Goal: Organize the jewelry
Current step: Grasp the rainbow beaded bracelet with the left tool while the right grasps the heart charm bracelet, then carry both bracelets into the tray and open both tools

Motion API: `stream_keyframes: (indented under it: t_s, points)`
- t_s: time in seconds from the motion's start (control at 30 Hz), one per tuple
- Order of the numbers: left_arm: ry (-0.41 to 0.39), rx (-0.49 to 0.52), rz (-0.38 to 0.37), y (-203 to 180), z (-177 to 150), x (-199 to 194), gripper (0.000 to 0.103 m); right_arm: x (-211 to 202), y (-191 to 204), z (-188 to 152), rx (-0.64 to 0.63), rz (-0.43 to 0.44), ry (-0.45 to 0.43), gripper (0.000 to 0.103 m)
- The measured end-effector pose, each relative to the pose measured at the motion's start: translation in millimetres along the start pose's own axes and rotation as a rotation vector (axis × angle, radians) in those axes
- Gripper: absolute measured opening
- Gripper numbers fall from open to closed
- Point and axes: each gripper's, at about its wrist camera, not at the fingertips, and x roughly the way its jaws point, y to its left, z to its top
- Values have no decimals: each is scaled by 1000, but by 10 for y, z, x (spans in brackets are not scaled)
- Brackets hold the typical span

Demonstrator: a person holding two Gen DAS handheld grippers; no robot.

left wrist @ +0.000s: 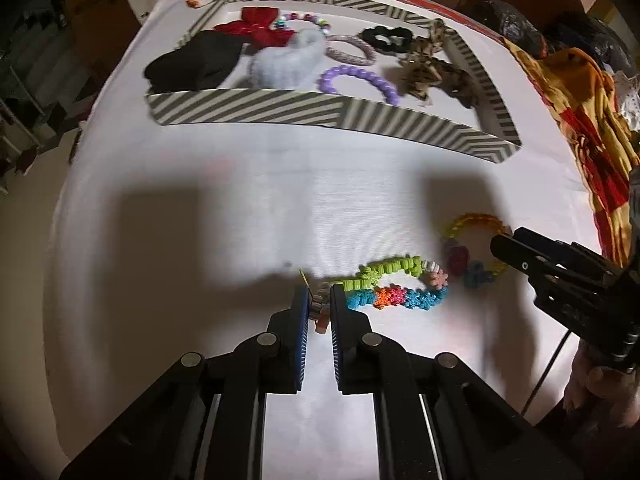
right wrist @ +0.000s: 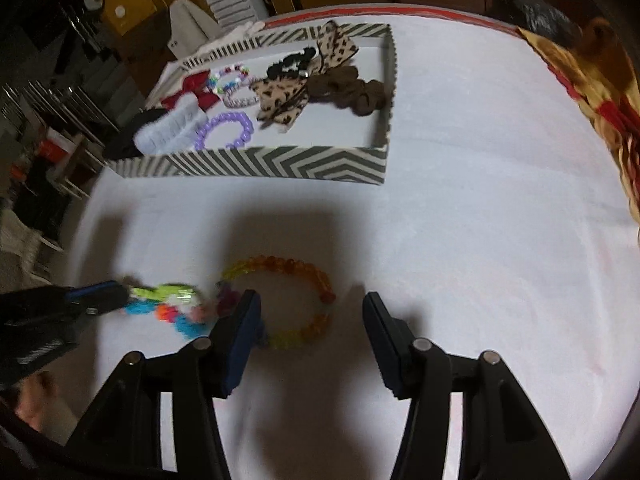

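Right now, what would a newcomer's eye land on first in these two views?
Probably the striped tray at the far side of the white cloth, packed with a purple bead bracelet, a red bow and a leopard-print bow. Nearer, the left gripper is shut on one end of the multicolored crochet bracelet, and the right gripper stands open around the orange-yellow bead bracelet.

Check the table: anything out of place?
Two bracelets lie outside the striped tray: the multicolor knotted bracelet, its end pinched in the left tool, and the amber bead bracelet under the open right tool.
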Motion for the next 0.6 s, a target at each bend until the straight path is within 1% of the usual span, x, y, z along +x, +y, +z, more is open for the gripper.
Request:
stream_keyframes:
  t_s: [0.03,0.07,0.13,0.17,0.2,0.27,0.43,0.6]
  points:
    - [-1,-4,0,22,-8,-9,5,38,18,-5,-7,-22,10,41]
    - [-2,-7,3,28,-13,-12,5,29,42,-7,-24,-43,-16,32]
    - [-4,-9,11,36,-15,-25,5,42,75,-7,-55,-71,-21,15]
    - [-8,-8,10,33,-14,-37,5,50,87,-5,-68,-75,-14,10]
    - [-13,-6,8,25,-11,-54,5,44,84,-1,-72,-74,-13,9]
    - [-30,3,10,-5,3,-114,5,2,58,8,-55,-47,-15,9]
    - [-80,28,2,-89,98,-322,5,-356,64,68,-45,11,-95,9]
    - [-126,42,4,-126,212,-511,5,-693,107,161,-58,46,-155,9]
